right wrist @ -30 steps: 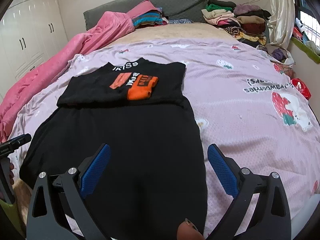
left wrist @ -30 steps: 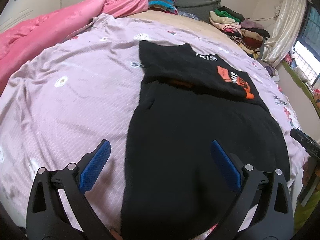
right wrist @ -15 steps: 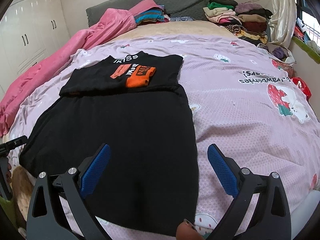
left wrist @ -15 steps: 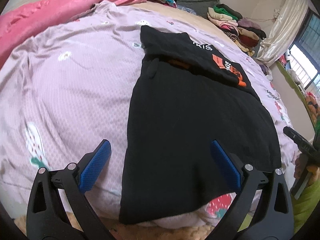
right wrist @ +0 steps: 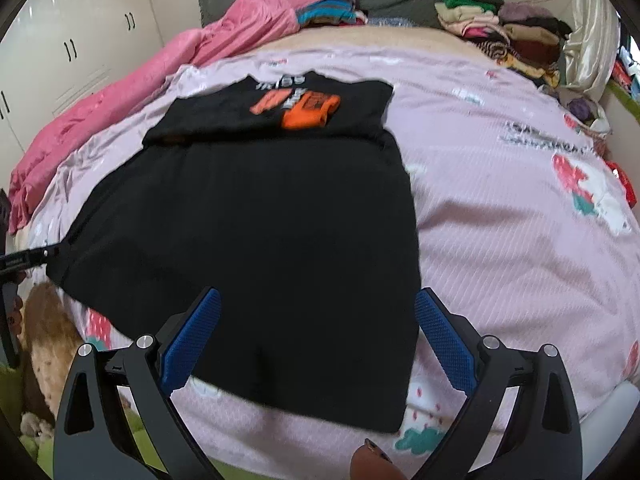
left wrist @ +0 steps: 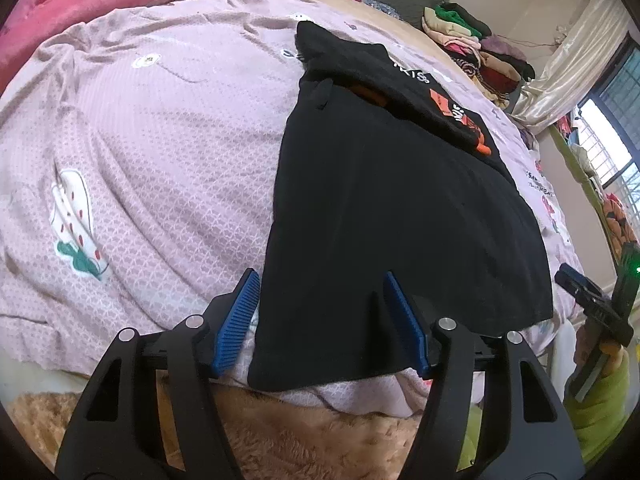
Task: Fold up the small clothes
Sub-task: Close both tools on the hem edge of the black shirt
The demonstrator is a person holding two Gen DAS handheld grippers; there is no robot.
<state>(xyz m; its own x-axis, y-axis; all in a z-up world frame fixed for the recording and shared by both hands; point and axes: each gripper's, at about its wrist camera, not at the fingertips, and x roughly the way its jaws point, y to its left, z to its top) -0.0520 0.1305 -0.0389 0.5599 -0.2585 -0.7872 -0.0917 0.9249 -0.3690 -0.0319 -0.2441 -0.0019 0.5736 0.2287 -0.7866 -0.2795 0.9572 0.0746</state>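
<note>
Black shirt [right wrist: 256, 216] shows white "IKISS" lettering.

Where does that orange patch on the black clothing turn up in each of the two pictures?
Left wrist view: the orange patch sits upper right of centre, seen edge-on at the far end of the black garment.
Right wrist view: the orange patch sits upper centre, facing the camera.
Shared landmark: the pile of folded clothes at the far right corner of the bed.

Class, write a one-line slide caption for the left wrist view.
Left gripper closing over the near corner of a black garment spread on a pink bedsheet.
</note>
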